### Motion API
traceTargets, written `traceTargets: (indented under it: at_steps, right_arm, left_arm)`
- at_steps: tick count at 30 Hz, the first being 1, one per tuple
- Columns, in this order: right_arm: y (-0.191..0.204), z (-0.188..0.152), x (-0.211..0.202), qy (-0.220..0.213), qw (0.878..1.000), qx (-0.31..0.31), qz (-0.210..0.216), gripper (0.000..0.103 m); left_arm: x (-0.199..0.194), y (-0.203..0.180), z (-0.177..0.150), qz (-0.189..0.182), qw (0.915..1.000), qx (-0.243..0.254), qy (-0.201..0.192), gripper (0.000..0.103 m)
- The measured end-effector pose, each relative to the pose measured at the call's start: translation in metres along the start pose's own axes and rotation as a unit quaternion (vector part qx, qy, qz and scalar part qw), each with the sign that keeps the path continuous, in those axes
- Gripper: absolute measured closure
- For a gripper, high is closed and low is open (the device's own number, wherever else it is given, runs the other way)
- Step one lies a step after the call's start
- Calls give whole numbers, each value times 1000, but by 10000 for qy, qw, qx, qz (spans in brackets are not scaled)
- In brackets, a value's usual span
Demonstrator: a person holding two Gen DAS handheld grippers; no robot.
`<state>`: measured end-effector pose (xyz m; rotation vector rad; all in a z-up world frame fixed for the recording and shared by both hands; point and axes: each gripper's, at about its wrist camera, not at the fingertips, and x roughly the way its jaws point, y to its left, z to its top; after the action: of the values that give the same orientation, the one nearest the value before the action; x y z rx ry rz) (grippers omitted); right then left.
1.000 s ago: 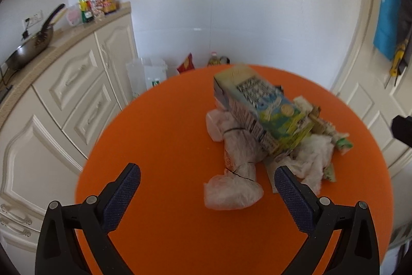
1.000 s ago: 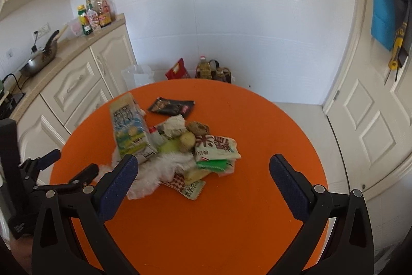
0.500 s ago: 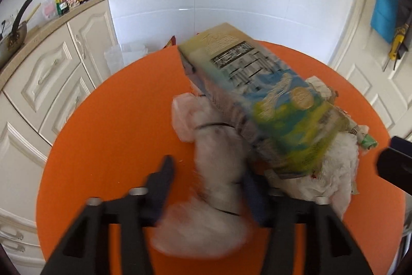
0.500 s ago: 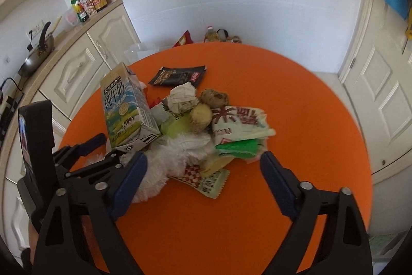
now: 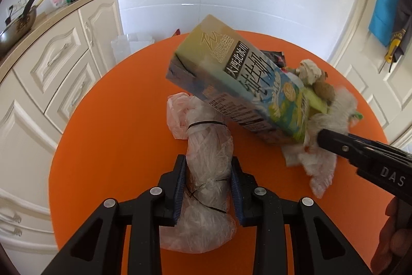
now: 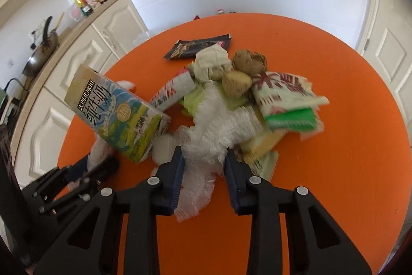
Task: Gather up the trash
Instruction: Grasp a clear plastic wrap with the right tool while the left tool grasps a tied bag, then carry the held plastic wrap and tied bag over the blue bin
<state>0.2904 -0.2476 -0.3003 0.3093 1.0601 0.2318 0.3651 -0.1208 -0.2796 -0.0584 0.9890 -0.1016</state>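
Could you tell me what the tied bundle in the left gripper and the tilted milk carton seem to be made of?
The tied bundle looks like thin, translucent plastic film: crinkled, faintly glossy, cinched by dark ties, pale stuff showing through. The milk carton looks like coated paperboard: sharp folded edges, flat printed faces with a slight sheen. What either holds cannot be told.
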Motion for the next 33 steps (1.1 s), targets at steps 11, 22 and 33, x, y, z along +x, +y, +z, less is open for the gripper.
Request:
traceTargets:
  at_steps: [11, 22, 33]
  right_arm:
    - [-13, -34, -27, -29, 9997, -186, 172, 74]
    - [-5, -38, -45, -235, 9986, -284, 377, 74]
    - [-11, -40, -72, -483, 9973, -284, 468, 74]
  left_arm:
    - [-20, 11, -18, -23, 9997, -255, -41, 76]
    - [-42, 3, 0, 431, 9954, -379, -771, 76]
    - [-72, 7, -21, 574, 9858, -408, -1522, 76]
